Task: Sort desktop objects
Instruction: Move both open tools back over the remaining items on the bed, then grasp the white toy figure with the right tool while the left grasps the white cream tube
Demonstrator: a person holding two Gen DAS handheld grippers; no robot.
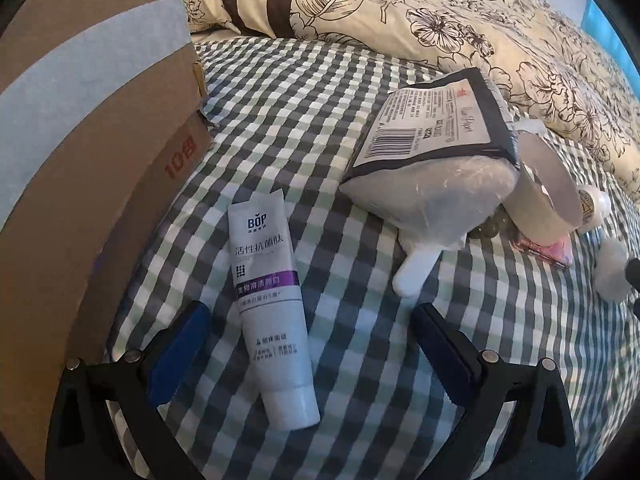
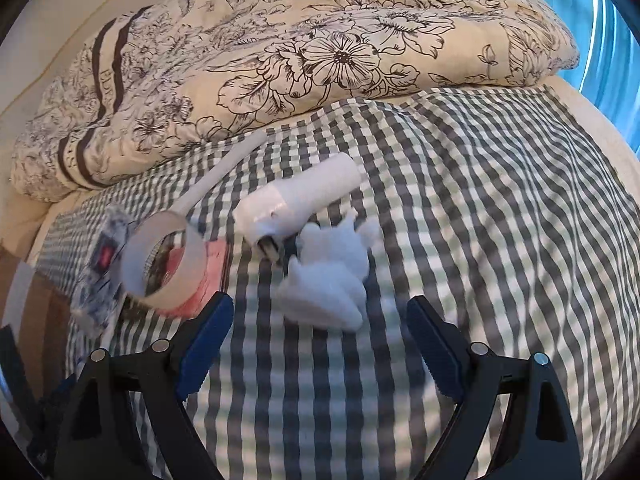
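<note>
The left gripper [image 1: 308,332] is being held wide open, empty, astride a tube [image 1: 272,304] lying on the bed [image 1: 300,120]; the right gripper [image 2: 320,332], jaws equally spread, is being held near white tissue [image 2: 324,280].
</note>
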